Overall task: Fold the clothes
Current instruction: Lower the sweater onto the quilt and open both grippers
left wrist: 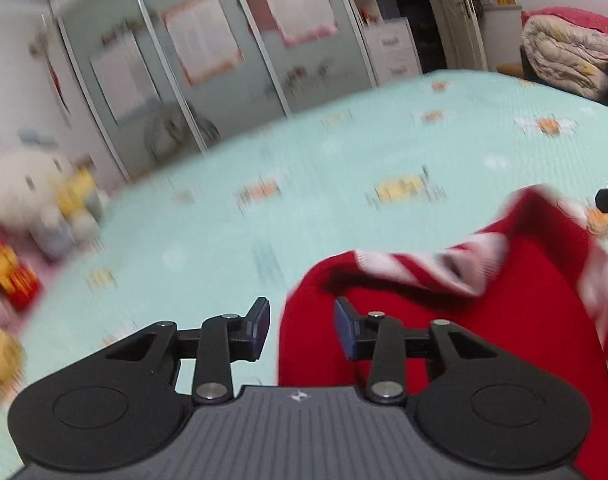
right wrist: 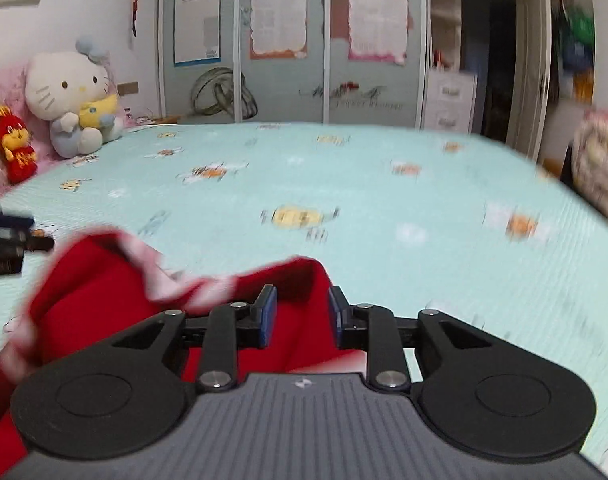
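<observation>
On the bed (right wrist: 384, 184) | red garment (right wrist: 95, 292) | left gripper (left wrist: 301, 330), right gripper (right wrist: 301, 316) parted, empty | wardrobe (right wrist: 287, 92) lettering illegible

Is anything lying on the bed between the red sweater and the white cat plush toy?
No. In the right wrist view, only bare mint-green patterned bedspread lies between the red knitted sweater and the white cat plush toy.

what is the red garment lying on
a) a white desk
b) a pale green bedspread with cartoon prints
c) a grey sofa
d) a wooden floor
b: the red garment, with its red-and-white striped trim, lies crumpled on the pale green bedspread, which is dotted with small cartoon prints.
</observation>
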A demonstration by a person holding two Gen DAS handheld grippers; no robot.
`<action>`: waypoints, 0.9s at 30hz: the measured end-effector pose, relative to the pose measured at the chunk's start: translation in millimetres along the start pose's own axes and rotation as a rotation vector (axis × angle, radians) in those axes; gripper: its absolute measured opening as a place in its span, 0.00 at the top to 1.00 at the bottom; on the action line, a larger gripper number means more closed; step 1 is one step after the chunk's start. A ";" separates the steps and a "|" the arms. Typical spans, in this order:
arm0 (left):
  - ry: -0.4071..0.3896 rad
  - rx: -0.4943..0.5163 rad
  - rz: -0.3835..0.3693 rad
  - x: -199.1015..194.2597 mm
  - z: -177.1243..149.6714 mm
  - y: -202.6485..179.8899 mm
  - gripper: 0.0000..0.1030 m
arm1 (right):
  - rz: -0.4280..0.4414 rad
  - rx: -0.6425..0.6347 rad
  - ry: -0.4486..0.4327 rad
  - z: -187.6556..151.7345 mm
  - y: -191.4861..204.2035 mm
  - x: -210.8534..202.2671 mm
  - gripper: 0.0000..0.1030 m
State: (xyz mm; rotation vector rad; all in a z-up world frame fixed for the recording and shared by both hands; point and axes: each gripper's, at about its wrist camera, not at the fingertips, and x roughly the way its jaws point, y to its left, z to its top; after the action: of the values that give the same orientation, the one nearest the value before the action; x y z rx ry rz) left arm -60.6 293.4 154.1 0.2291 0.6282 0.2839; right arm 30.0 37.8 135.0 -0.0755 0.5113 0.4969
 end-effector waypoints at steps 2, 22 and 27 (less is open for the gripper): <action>0.006 -0.076 -0.016 -10.5 -30.6 12.8 0.50 | 0.051 0.099 -0.004 -28.3 -4.3 -9.0 0.63; 0.044 -0.434 -0.021 -49.0 -208.0 -4.0 0.08 | 0.489 0.686 -0.134 -152.7 -19.3 42.4 0.42; 0.040 -0.451 -0.005 -45.1 -208.9 0.0 0.03 | 0.472 0.611 -0.093 -139.1 -5.6 44.6 0.39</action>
State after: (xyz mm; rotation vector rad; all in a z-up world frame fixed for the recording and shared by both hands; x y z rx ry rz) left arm -222.0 304.5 14.4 -0.2114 0.5881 0.4177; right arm 3.8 25.8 -8.3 0.6643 0.5725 0.7789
